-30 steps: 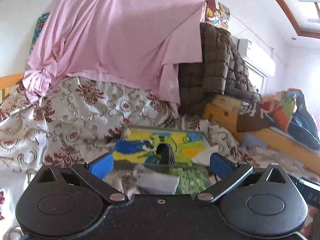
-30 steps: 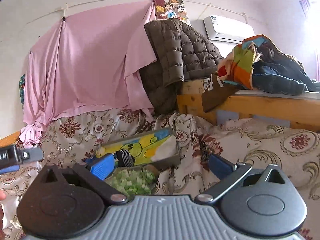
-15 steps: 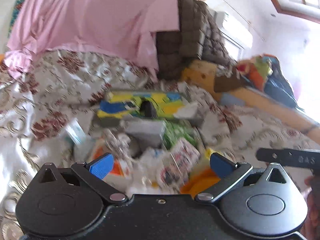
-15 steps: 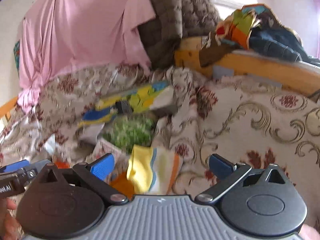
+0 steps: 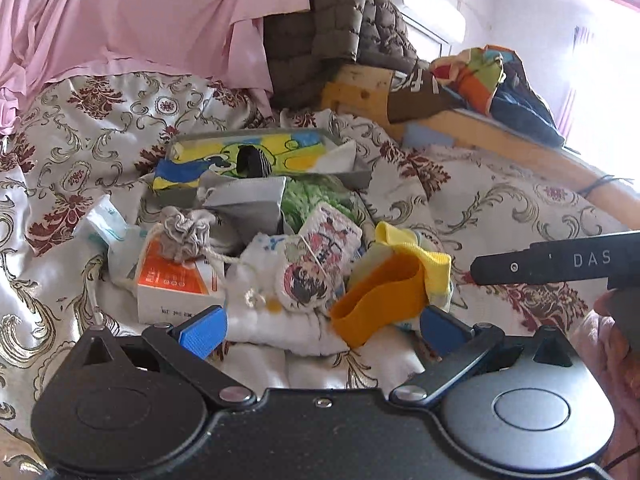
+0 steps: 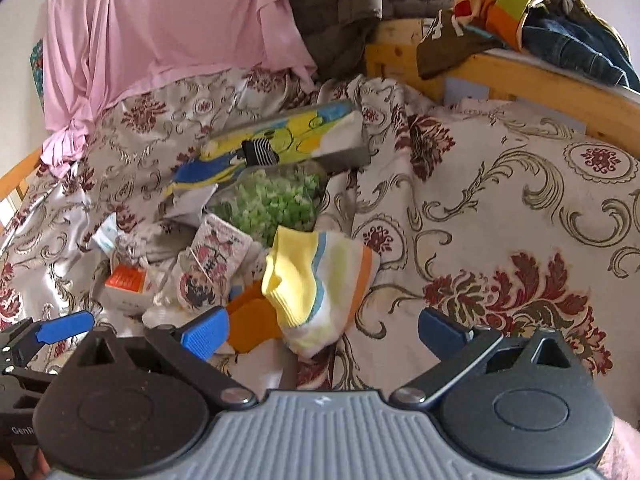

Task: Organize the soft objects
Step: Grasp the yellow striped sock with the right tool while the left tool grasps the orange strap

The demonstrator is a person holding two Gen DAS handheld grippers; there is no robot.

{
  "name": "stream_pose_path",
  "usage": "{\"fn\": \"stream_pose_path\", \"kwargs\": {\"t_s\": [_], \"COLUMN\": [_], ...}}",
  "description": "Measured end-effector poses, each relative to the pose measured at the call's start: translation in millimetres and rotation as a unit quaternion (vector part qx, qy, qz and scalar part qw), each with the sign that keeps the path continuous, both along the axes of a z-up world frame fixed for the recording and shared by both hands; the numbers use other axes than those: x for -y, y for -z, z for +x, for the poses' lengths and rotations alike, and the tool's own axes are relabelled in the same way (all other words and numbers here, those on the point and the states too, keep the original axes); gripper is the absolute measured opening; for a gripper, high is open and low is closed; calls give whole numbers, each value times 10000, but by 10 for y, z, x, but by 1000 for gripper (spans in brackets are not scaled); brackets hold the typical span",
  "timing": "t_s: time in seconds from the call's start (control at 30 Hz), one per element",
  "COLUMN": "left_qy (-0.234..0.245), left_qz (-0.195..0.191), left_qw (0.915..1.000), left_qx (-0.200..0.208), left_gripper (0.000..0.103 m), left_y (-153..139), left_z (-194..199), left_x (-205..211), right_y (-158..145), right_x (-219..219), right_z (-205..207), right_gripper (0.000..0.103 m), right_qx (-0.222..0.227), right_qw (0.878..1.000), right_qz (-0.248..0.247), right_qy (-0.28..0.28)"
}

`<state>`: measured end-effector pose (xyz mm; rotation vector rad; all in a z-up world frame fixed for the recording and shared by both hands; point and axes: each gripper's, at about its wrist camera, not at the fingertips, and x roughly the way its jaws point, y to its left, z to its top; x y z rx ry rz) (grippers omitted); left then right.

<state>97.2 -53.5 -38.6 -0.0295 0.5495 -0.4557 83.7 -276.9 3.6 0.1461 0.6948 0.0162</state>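
A heap of small soft things lies on the floral bedspread (image 5: 500, 208). In the left wrist view my left gripper (image 5: 322, 328) is open just before a white cloth (image 5: 280, 330), an orange band (image 5: 376, 296) and a flower-print pouch (image 5: 316, 264). A grey drawstring pouch (image 5: 184, 236) rests on an orange-white box (image 5: 176, 284). In the right wrist view my right gripper (image 6: 322, 332) is open, with a yellow striped sock (image 6: 316, 284) lying just ahead of its fingers, untouched. Behind the heap stands a cartoon-print tray (image 6: 280, 140) holding a black striped sock (image 6: 260, 152).
A green fuzzy item (image 6: 272, 204) and a grey packet (image 5: 244, 200) lie before the tray. A pink sheet (image 5: 140, 20) and brown quilted jacket (image 5: 340, 20) hang behind. A wooden bed rail (image 6: 540, 84) with piled clothes (image 6: 560, 32) runs along the right.
Both grippers tilted down and came closer to the heap; the wall and hanging sheet filled the views before, now the sock, band and pouches lie right in front of the fingers.
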Motion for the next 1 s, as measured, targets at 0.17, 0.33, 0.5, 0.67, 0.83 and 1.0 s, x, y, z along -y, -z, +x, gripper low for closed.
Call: {"fn": "stream_pose_path", "kwargs": {"t_s": [0.17, 0.33, 0.5, 0.67, 0.83, 1.0], "left_qy": [66, 409, 825, 1258, 1646, 1945], "left_qz": [133, 368, 577, 785, 961, 1087], "left_qw": [9999, 9985, 9949, 9889, 9816, 9748], "left_qx": [-7, 16, 30, 78, 73, 16], "left_gripper": [102, 102, 102, 102, 102, 102], "left_y": [-9, -1, 21, 78, 174, 283], "left_z": [36, 101, 244, 408, 586, 778], "left_x": [42, 172, 388, 632, 810, 946], "right_y": [63, 96, 127, 180, 329, 483], "right_x": [12, 94, 217, 359, 502, 576], "right_z": [94, 190, 406, 705, 1063, 1316], "right_gripper": [103, 103, 103, 103, 103, 103], "right_qx": [-282, -407, -506, -575, -784, -929], "right_qw": [9993, 9980, 9933, 9885, 9847, 9807], "right_qz": [191, 465, 968, 1338, 1524, 1703], "right_qy": [-122, -143, -371, -403, -313, -247]}}
